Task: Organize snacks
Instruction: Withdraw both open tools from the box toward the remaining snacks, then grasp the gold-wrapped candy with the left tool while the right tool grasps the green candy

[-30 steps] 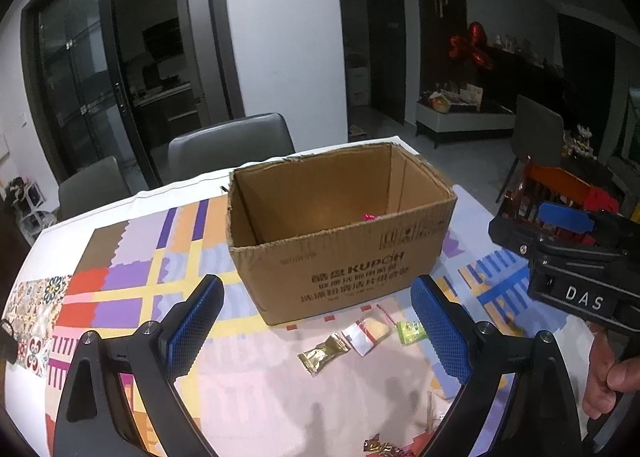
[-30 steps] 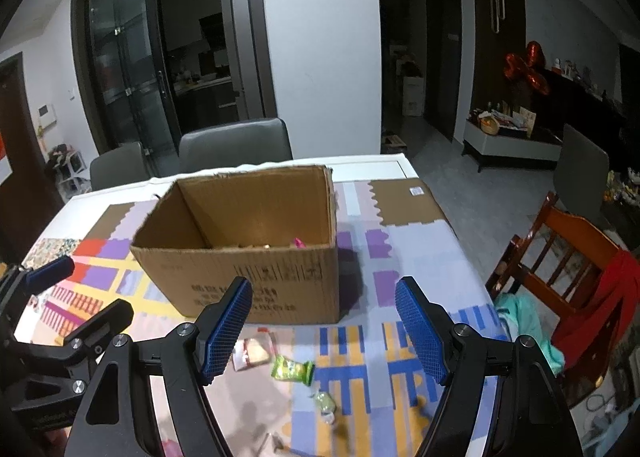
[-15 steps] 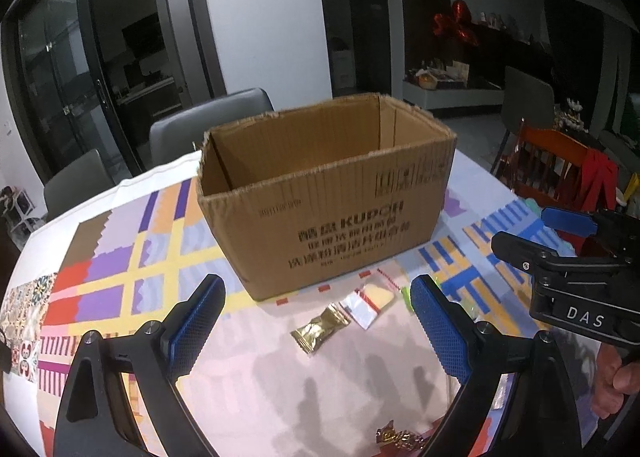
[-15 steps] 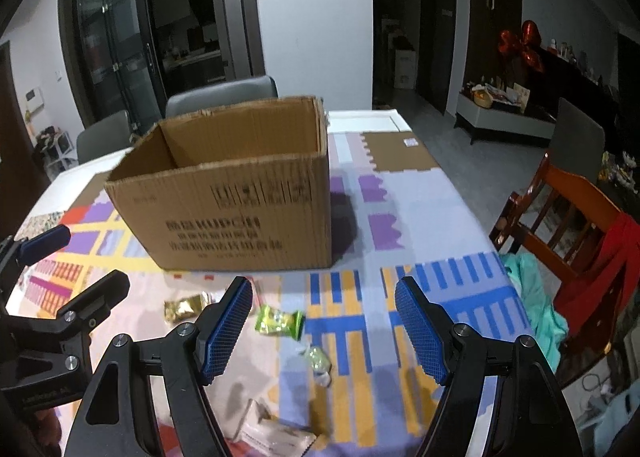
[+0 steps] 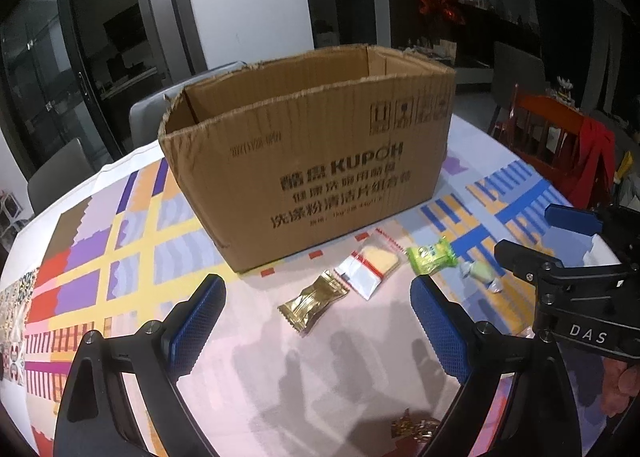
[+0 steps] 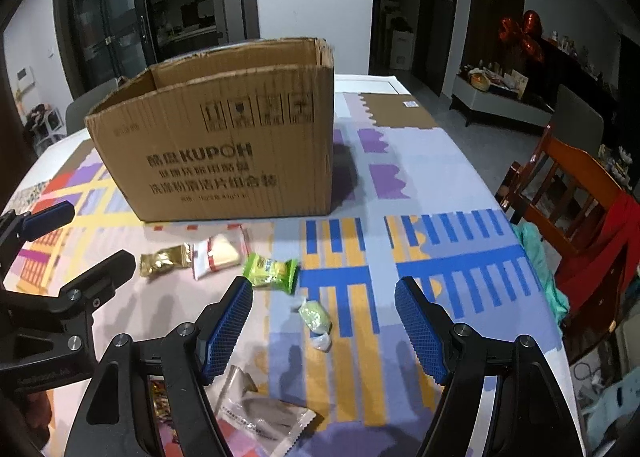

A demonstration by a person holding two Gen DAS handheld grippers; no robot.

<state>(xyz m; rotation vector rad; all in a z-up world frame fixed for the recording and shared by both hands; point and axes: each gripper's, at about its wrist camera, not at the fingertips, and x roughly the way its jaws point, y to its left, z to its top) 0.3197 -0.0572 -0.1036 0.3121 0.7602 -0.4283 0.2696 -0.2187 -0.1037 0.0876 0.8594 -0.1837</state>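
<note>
An open brown cardboard box (image 5: 308, 161) (image 6: 224, 145) stands on the patterned tablecloth. In front of it lie a gold wrapper (image 5: 312, 303) (image 6: 164, 260), a clear packet with a yellow cake (image 5: 370, 267) (image 6: 218, 253), a green packet (image 5: 432, 257) (image 6: 272, 271) and a pale green twisted candy (image 5: 478, 273) (image 6: 314, 317). My left gripper (image 5: 318, 327) hangs open just above the gold wrapper. My right gripper (image 6: 324, 331) is open over the pale green candy. Nothing is held by either.
A clear empty-looking wrapper (image 6: 264, 413) and a shiny gold piece (image 5: 412, 427) lie near the table's front edge. Grey chairs (image 5: 160, 113) stand behind the box; a wooden chair (image 6: 568, 193) with red cloth stands at the right, beyond the table edge.
Both grippers have come down toward the table, so the box and the snacks look larger and nearer. The inside of the box has dropped out of sight. Both pairs of jaws stay equally wide.
</note>
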